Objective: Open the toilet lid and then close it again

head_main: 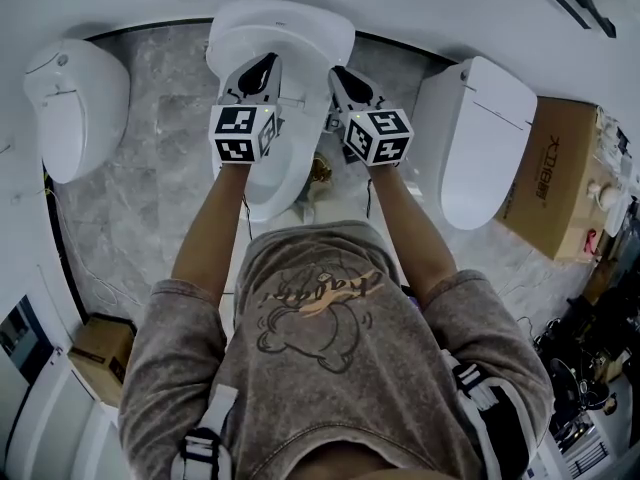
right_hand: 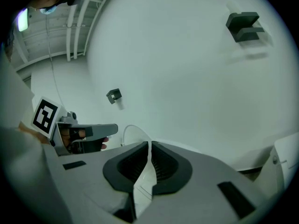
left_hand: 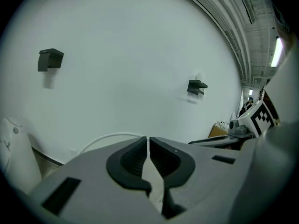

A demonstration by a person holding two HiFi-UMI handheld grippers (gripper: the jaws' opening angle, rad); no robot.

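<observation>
The white toilet lid (head_main: pixel 285 30) of the middle toilet stands partly raised over its bowl (head_main: pixel 268 190), in front of the person. My left gripper (head_main: pixel 262 68) is at the lid's front rim on the left side and my right gripper (head_main: pixel 345 76) on the right side. In the left gripper view my left gripper (left_hand: pixel 148 149) is shut, with a thin white edge between the pads and the lid's curved rim (left_hand: pixel 112 136) beyond. In the right gripper view my right gripper (right_hand: pixel 149 155) is likewise shut on a thin white edge, the lid's rim (right_hand: pixel 135 130) arching behind it.
A second toilet (head_main: pixel 75 103) stands to the left and a third (head_main: pixel 480 138) to the right on the marble floor (head_main: pixel 165 168). A cardboard box (head_main: pixel 560 173) lies at far right, a smaller box (head_main: pixel 100 348) at lower left. Black brackets (left_hand: pixel 50 59) hang on the white wall.
</observation>
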